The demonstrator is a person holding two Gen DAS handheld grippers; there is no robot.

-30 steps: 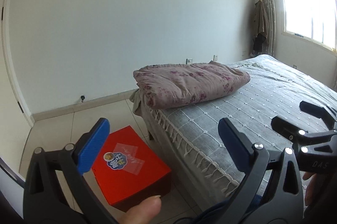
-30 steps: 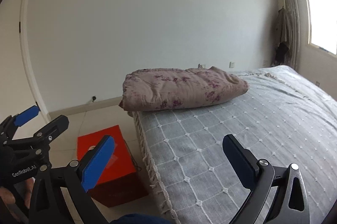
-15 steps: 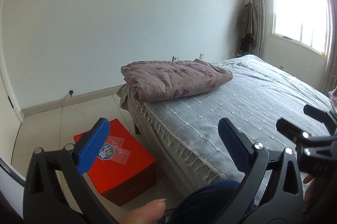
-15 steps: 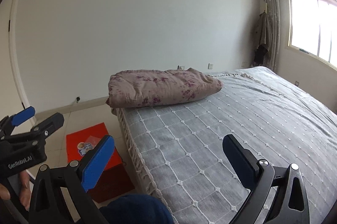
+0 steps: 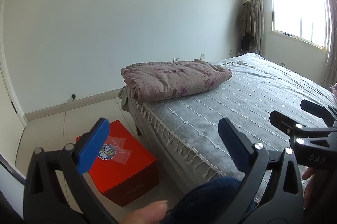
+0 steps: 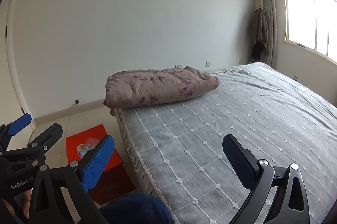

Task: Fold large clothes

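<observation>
The folded quilt [image 5: 174, 81] lies at the bed's [image 5: 252, 110] far-left corner, well ahead of both my claws, its long axis running across my view. My left claw [image 5: 162, 143] sits nearer its side. Both it and my right claw [image 6: 168, 160] gape wide, holding and touching nothing.
</observation>
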